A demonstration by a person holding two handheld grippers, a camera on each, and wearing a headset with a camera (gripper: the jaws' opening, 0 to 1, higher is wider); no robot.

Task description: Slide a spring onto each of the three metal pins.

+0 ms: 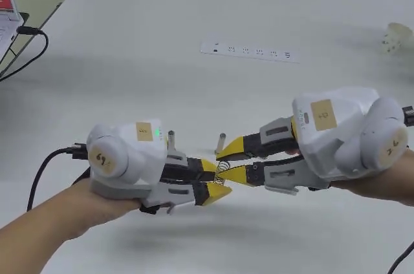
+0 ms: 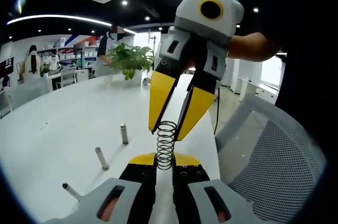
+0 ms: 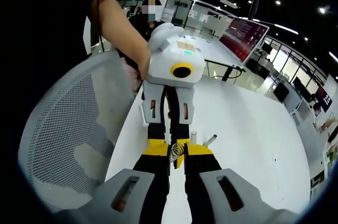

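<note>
1. White table (image 1: 129, 41). Power strip (image 1: 249, 51) lies far centre. Laptop (image 1: 5, 9) and black cable (image 1: 29, 48) sit at the far left edge.
2. Open office with ceiling lights; plant (image 2: 129, 57) at the table's far end, mesh chair (image 2: 269, 150) beside the table.
3. Spring (image 1: 222, 169) held above the table, near centre, between the two grippers, which meet tip to tip.
4. Left gripper (image 2: 165, 159): jaws pressed together on the spring's near end.
5. Right gripper (image 2: 166, 131): jaws spread, yellow tips flanking the other end; contact unclear.
6. The head view catches two upright pins (image 1: 171, 137) just beyond the grippers. The left gripper view shows three; the farthest pin (image 2: 124, 133) looks ribbed, as if coiled.
</note>
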